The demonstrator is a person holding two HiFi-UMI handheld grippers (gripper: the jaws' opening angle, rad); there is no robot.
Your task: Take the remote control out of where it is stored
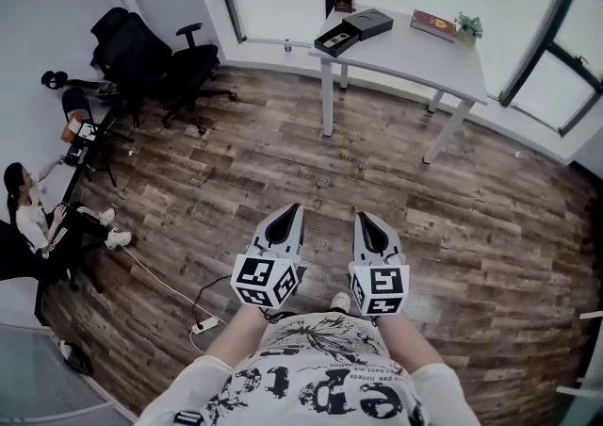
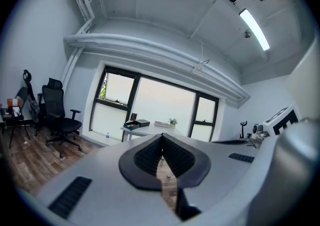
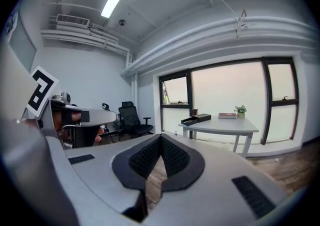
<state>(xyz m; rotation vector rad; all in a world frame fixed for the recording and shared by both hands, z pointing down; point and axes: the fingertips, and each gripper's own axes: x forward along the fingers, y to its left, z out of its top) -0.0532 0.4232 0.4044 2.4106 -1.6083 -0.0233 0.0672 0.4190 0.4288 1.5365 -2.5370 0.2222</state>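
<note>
An open black box (image 1: pixel 336 39) lies on the white table (image 1: pixel 415 61) by the far window, its lid (image 1: pixel 369 23) beside it. I cannot make out a remote control inside it from here. The box also shows small in the left gripper view (image 2: pixel 134 124) and the right gripper view (image 3: pixel 190 120). My left gripper (image 1: pixel 290 210) and right gripper (image 1: pixel 363 219) are held side by side close to my body, over the wooden floor and far from the table. Both are shut with nothing between their jaws (image 2: pixel 161 137) (image 3: pixel 161 137).
A book (image 1: pixel 432 24) and a small potted plant (image 1: pixel 468 28) sit at the table's right end. Two black office chairs (image 1: pixel 151 61) stand at the left. A person (image 1: pixel 38 217) sits on the floor by the left wall. A power strip (image 1: pixel 205 325) with its cable lies near my feet.
</note>
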